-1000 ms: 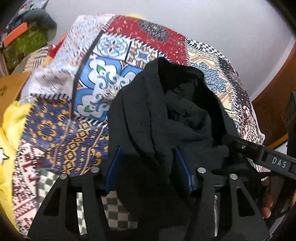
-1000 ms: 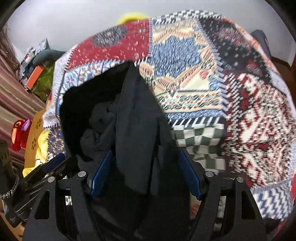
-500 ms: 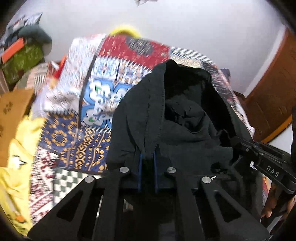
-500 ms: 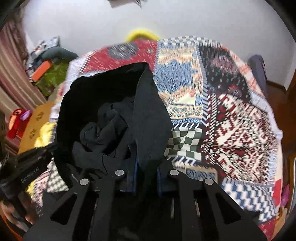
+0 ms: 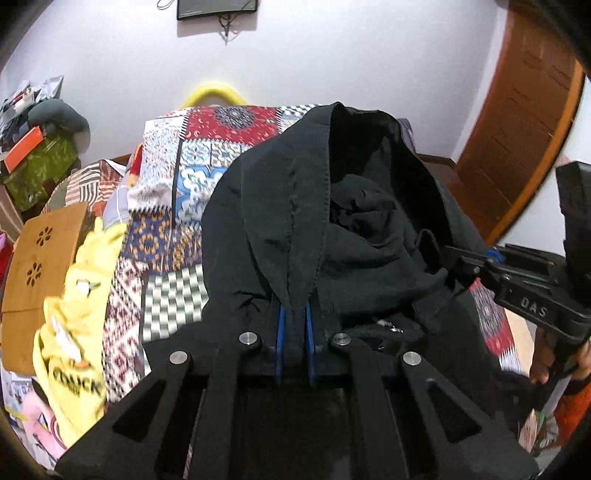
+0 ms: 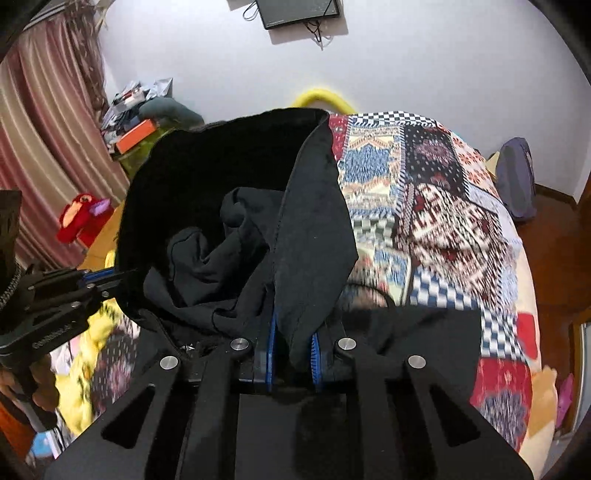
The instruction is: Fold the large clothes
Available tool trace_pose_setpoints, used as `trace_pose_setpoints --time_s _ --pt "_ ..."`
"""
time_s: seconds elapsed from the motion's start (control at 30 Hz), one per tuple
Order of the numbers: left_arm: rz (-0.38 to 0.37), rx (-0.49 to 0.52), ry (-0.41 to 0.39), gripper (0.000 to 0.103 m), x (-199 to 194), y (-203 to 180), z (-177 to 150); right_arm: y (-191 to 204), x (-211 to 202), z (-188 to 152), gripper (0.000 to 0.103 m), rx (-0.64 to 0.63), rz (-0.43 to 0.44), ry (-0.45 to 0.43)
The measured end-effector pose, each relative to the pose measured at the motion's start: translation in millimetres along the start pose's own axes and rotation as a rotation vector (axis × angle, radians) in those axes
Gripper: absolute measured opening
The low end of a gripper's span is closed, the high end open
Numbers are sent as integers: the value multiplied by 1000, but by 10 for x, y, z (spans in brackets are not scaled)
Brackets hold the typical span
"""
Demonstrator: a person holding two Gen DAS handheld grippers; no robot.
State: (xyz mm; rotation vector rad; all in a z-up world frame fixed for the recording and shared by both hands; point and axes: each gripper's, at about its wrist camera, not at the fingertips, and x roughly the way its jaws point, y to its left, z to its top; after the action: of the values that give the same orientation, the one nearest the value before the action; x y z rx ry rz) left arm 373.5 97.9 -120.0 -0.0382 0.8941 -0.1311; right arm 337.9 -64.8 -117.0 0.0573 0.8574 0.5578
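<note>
The left gripper (image 5: pixel 294 328), a black two-finger claw with blue pads, is clenched on a fold of one black, soft knit garment with a stitched hem (image 5: pixel 295 206). The right gripper (image 6: pixel 293 354), its twin, is likewise clamped on another fold of the same garment (image 6: pixel 306 236). That makes two claws and one piece of clothing between them.

The garment hangs slack from both grips, above the near part of one bed covered by a patchwork quilt of red, blue, white and checkered squares (image 5: pixel 207 155). Its cloth is matte black, bunched into loose wrinkles in the middle, with a wide dark opening arching up at the far side and a line of stitching running down the fold nearest each claw.

In the left wrist view the right gripper (image 5: pixel 465 262) enters from the right, pinching the garment's right edge; in the right wrist view the left gripper (image 6: pixel 107 280) enters from the left, at the garment's left edge.

Left of the bed lie one yellow printed cloth (image 5: pixel 77 314) and one brown cardboard box with flower-shaped cutouts (image 5: pixel 40 251). On the far white wall hangs one dark flat screen (image 5: pixel 216 8). To the right stands one brown wooden door (image 5: pixel 517 122).
</note>
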Motion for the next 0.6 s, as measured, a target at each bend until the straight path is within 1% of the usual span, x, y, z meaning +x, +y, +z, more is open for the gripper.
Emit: trace_pose_setpoints --time_s 0.07,0.23,0.27,0.3,0.47,0.57,0.6 --pt "-9 12 15 9 -80 -64 -206 8 -58 -129 14 -3 1 10" --pt "-18 39 54 9 -106 -159 -610 43 -163 -460 15 -42 -18 30" --pt "-17 46 65 9 -84 -173 -692 43 -172 -518 16 -43 -17 36" --pt "-17 51 76 10 -70 -192 -764 33 -172 -575 20 -39 -12 44" --pt "-27 54 153 12 96 -201 -1134 -58 -167 -832 25 5 -14 82" --pt "-10 77 195 12 143 -198 -1346 -151 -159 -961 25 0 -37 117" --pt "-5 82 206 14 147 -183 -1416 -186 -176 -1001 25 1 -39 125"
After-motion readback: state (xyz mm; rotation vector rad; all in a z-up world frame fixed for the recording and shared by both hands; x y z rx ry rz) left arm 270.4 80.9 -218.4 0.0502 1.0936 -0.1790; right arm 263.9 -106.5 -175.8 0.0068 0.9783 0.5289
